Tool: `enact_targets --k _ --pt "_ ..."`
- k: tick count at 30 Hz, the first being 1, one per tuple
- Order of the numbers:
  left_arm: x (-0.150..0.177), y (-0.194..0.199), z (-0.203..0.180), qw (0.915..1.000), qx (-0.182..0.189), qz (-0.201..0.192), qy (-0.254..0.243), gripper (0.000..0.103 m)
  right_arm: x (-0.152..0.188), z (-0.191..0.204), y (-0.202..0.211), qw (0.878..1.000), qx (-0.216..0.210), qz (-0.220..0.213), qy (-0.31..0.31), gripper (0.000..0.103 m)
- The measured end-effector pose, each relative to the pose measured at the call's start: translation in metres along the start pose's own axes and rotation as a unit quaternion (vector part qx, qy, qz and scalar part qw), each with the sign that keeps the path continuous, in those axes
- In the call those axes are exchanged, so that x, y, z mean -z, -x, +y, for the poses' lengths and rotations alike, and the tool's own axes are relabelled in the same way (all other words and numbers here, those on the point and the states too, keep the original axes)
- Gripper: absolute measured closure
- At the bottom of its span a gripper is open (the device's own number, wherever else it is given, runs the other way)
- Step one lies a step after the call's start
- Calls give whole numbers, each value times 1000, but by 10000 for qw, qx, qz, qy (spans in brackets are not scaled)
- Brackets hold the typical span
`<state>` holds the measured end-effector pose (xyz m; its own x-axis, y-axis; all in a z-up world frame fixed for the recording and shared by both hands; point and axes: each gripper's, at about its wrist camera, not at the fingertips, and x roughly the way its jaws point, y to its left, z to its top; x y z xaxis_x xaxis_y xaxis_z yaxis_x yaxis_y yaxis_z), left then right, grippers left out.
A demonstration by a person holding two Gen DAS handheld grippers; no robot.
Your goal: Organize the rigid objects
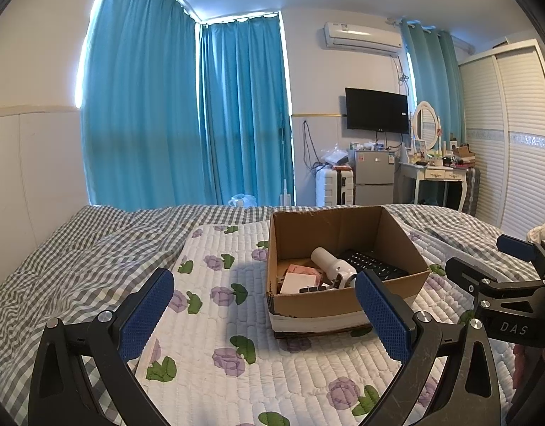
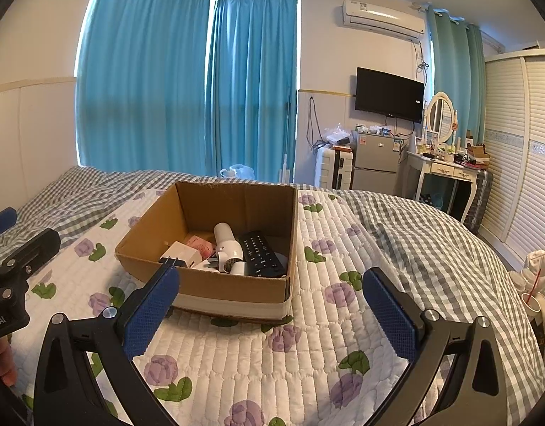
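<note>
An open cardboard box (image 1: 343, 227) (image 2: 237, 198) stands on the white floral quilt (image 1: 215, 319) (image 2: 308, 355). Inside lie a white cylindrical device (image 1: 334, 264) (image 2: 228, 243), a black remote control (image 1: 373, 264) (image 2: 260, 252), a pink box (image 1: 302, 270) (image 2: 199, 243), a white box (image 1: 297, 281) (image 2: 182, 250) and a black binder clip (image 1: 313, 289) (image 2: 171, 261). My left gripper (image 1: 265, 314) is open and empty, held in front of the box. My right gripper (image 2: 272, 314) is open and empty, just before the box's near right corner. The right gripper also shows at the right edge of the left wrist view (image 1: 503, 284).
A grey checked bedsheet (image 1: 77, 248) (image 2: 432, 234) covers the bed around the quilt. Blue curtains, a wall TV, a small fridge, a white suitcase, a dressing table and a louvred wardrobe stand beyond the bed. A light bag (image 2: 537, 284) sits at the bed's right edge.
</note>
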<state>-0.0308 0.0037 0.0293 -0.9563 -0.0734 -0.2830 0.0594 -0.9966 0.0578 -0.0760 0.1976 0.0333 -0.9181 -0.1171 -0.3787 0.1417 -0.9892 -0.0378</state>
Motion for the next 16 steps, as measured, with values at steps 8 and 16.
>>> enact_targets --k 8,16 --pt "0 0 0 10000 5 5 -7 0 2 1 -1 10000 -2 25 16 0" --pt "3 -3 1 10000 -16 22 -50 0 3 0 -2 10000 13 45 21 0"
